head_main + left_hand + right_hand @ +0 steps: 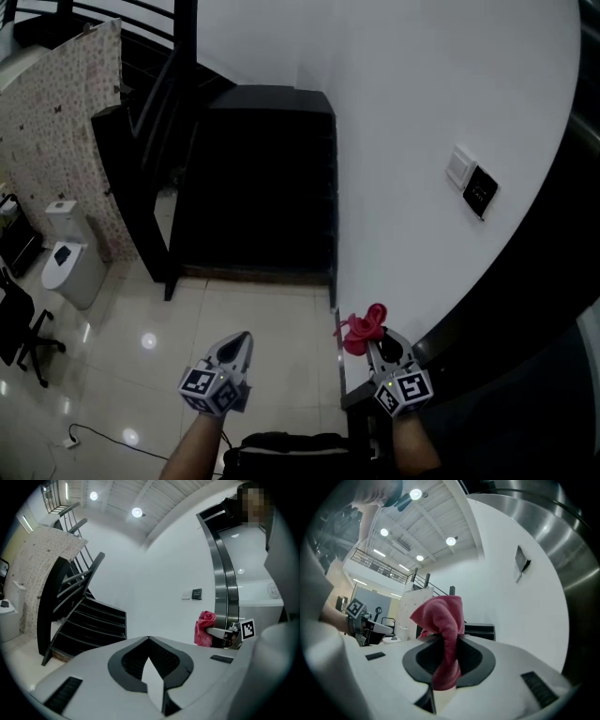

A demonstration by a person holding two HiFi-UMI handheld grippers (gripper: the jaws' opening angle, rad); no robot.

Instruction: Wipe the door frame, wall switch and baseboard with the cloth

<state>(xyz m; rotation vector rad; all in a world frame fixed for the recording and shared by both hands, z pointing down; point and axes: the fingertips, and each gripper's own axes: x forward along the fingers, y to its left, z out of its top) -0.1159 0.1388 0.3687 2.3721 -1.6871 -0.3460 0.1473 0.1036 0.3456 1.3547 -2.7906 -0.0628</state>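
At the foot of the white wall (422, 103), the right tool (373, 339) is clamped on the pink cloth (364, 326). The cloth bunches up above the tool's tips and hangs down between the jaws. It sits low and just beside the wall, though whether it touches the wall cannot be told. The left tool (240, 339) is held out from the wall over the tiled floor (281, 309), its jaws closed together with nothing between them. Higher on the wall, well apart from the cloth, is the white wall switch (460, 167), with a black panel (480, 193) just beside it. The steel door frame (224, 588) edges the wall beyond the switch. A dark staircase (267, 178) stands against the wall's far end, and a toilet (67, 267) stands well away from the wall.
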